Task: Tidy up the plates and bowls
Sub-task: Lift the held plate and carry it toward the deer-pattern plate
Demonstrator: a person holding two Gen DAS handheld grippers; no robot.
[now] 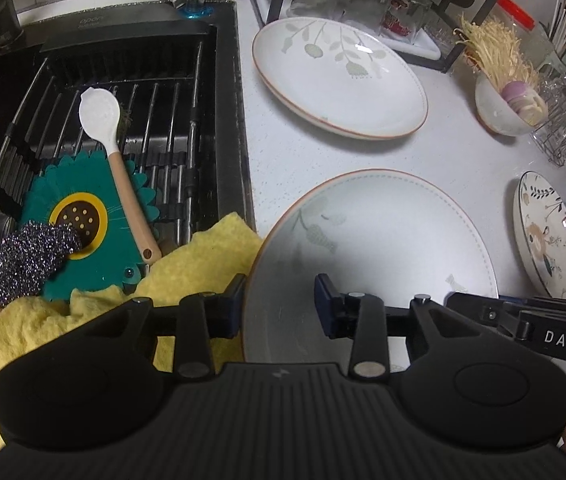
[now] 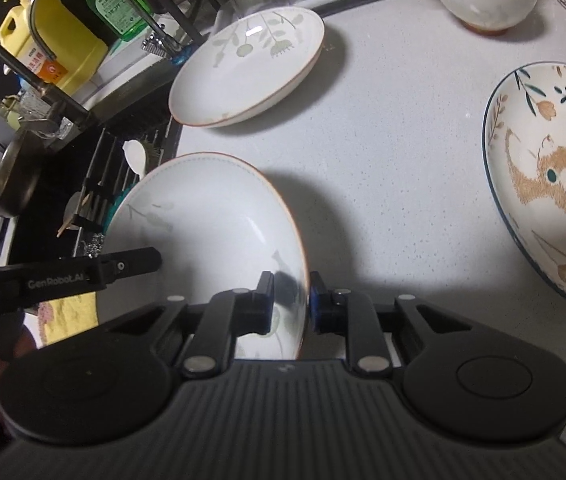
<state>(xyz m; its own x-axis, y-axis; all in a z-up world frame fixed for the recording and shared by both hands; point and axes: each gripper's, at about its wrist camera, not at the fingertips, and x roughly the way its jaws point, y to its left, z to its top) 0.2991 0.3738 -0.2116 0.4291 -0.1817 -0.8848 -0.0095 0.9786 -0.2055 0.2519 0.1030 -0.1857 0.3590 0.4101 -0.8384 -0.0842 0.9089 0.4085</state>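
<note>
**Near plate gripped at both rims beside the sink**

Near plate [image 1: 383, 232], white with a brown rim and faint leaf print, is sitting on the white counter [image 1: 463, 152] just beside the sink [image 1: 131, 60], tilted up at its near edge. The left gripper [image 1: 281, 304] is straddling the plate's rim on the sink side, one finger outside the rim and one inside the bowl of the plate; the jaws are standing partly open, and whether the pads are pressing on the plate cannot be told. The right gripper [image 2: 291, 300] is closing narrowly on the rim farthest from the sink, one pad inside and one outside, pinching the edge. No earlier picture is showing how the jaws got there.

A second matching plate [image 1: 339, 76] is lying flat farther along the counter from the sink, apart from the first. A floral plate [image 2: 551, 184] is resting well away from the sink. A small bowl [image 2: 487, 0] holding sliced food is standing beyond it.
</note>
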